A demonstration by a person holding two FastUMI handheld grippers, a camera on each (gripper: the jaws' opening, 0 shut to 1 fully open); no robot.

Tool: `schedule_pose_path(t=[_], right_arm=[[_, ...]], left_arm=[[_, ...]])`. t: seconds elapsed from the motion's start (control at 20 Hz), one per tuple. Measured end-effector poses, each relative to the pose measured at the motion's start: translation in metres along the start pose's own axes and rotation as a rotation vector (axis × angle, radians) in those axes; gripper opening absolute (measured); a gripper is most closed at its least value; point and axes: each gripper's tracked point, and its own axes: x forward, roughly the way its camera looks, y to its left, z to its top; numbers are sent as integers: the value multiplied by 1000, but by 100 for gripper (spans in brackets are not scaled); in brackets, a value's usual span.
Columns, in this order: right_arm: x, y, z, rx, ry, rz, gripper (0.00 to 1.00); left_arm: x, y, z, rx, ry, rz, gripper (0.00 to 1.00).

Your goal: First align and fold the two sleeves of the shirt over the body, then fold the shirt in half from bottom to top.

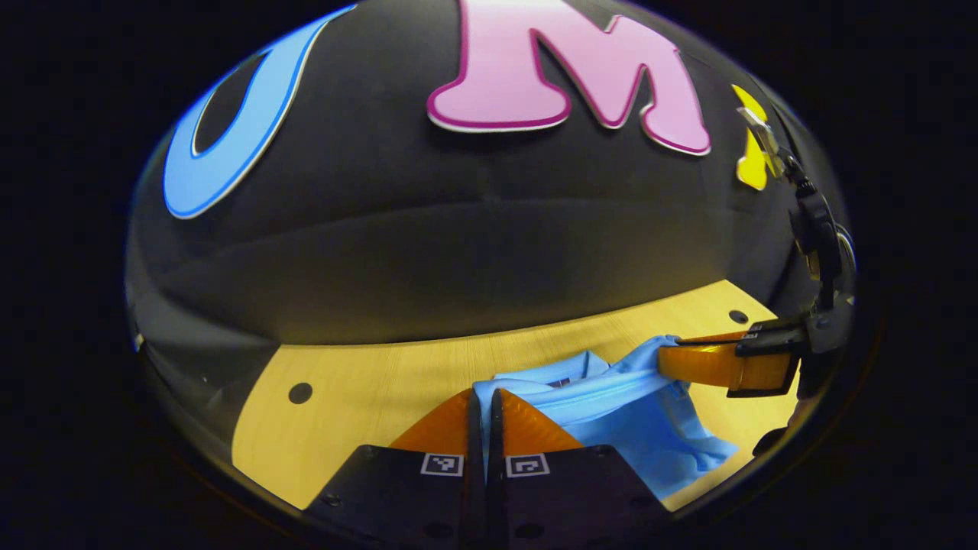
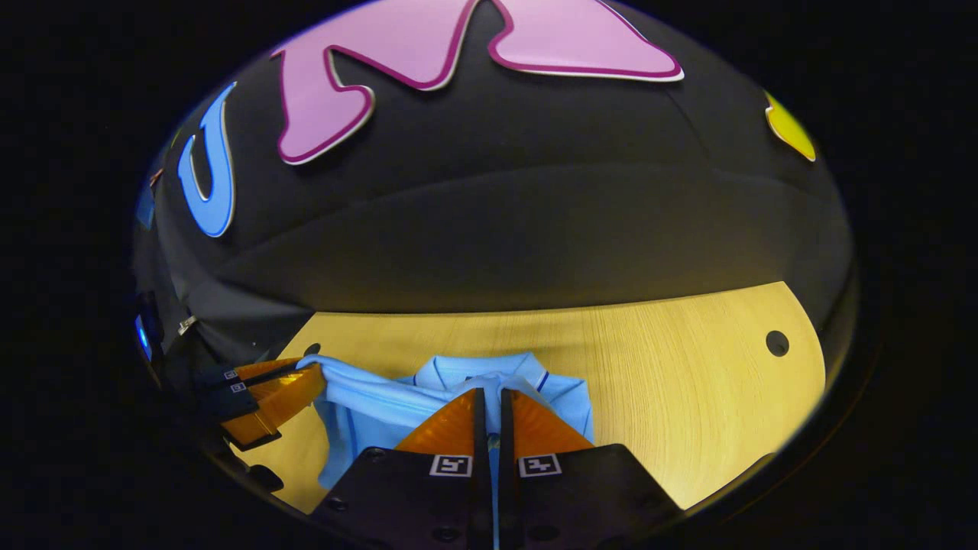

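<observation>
Both fingers of the left gripper (image 1: 484, 397) pinch the blue shirt (image 1: 649, 428); right gripper (image 2: 491, 397) likewise clamps it above the surface (image 2: 688, 397).

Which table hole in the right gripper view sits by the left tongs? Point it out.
The half-hidden hole just behind the left tongs, where they pinch the polo shirt; the other hole sits alone far right.

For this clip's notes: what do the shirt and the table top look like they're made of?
Shirt: light blue soft knit or woven fabric, matte, probably a polo; it drapes and creases where the left gripper and right gripper pinch it, and a collar shows. Table: pale yellow wood or wood-look laminate, smooth with a slight sheen; fine straight grain lines and round holes. Which one, I cannot tell.
</observation>
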Motion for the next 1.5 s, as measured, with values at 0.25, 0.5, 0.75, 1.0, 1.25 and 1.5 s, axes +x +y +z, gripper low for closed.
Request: schedule_pose_path(t=[0.25,0.5,0.75,1.0,1.25,1.5], right_arm=[[43,-13,-5,-99,3,-28,7],[44,-19,-23,-129,66,-39,11],[14,-30,-10,-72,0,-65,58],[-46,-30,6,-97,-83,-118,98],[-131,-15,36,-194,-195,-177,98],[-217,19,54,-200,-301,-148,98]], left_arm=[[51,1,-27,0,18,-23,1],[63,10,-37,-9,18,12,15],[32,17,-20,-31,-11,34,100],[-28,6,21,-44,-119,14,99],[-110,5,61,-77,-233,7,99],[-211,10,99,-63,-372,6,98]])
